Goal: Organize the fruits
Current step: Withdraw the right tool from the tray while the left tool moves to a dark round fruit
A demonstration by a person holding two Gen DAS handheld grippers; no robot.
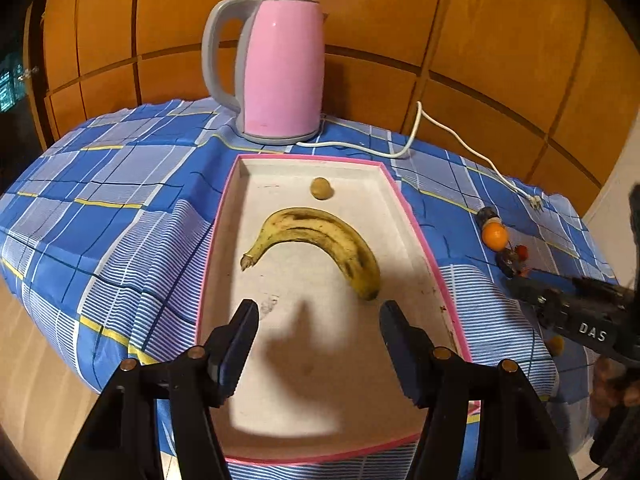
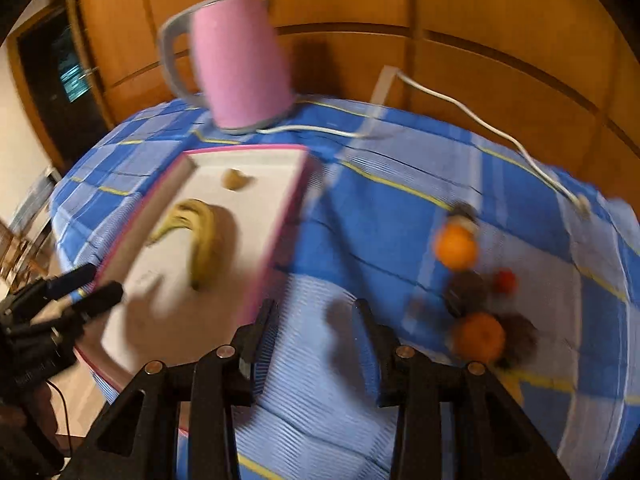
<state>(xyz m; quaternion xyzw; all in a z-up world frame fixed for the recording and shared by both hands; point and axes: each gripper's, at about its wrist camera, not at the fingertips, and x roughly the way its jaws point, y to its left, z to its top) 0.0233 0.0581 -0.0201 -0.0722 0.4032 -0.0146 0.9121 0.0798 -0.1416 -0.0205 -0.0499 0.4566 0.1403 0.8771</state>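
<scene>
While banana [image 1: 320, 246] lies in tray [image 1: 224, 216] | left gripper [image 1: 318, 312] empty, jaws apart over tray | right gripper [image 2: 314, 310] empty, jaws apart over cloth [image 2: 360, 220], near oranges [image 2: 478, 338]

I see the worktop [image 1: 120, 184] under a blue checked cloth; on it a pink-rimmed tray [image 1: 224, 216], a pink kettle [image 1: 280, 72] with white cord [image 1: 452, 136], and oranges [image 2: 456, 246] beside the tray.

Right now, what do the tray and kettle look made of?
Tray: likely painted wood or thick board; matte white floor with scuffs, thick pink rim. Kettle: glossy pink shell, plastic or coated metal, with a light glint; matte grey plastic-looking handle.
</scene>
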